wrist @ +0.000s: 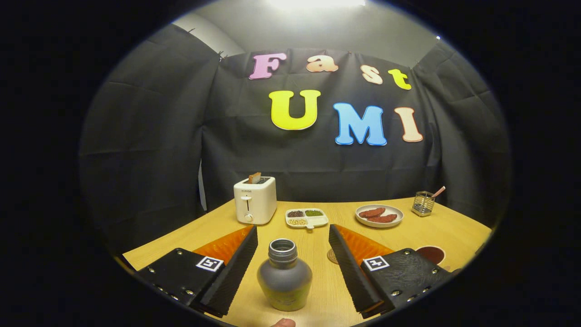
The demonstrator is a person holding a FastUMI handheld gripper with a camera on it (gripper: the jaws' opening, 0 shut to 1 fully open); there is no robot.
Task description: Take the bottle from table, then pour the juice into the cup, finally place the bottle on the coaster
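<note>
Between the spread fingers of the gripper (292, 254) stood the bottle (284, 277), upright and uncapped, touching neither finger, with bare table (313, 245) on both sides. Beyond the right finger sat a cup (431, 254) near the table's edge, and a coaster (333, 256) peeked out beside that finger. Farther back stood a toaster (255, 200), a divided dish (307, 218), a plate (379, 215) and a wire holder (423, 203).

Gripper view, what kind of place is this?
Probably a staged breakfast table in a recording booth: a toaster with toast, a plate of sausages and a divided snack tray on a wooden table backed by black cloth. The open fingers flank an uncapped bottle.
</note>
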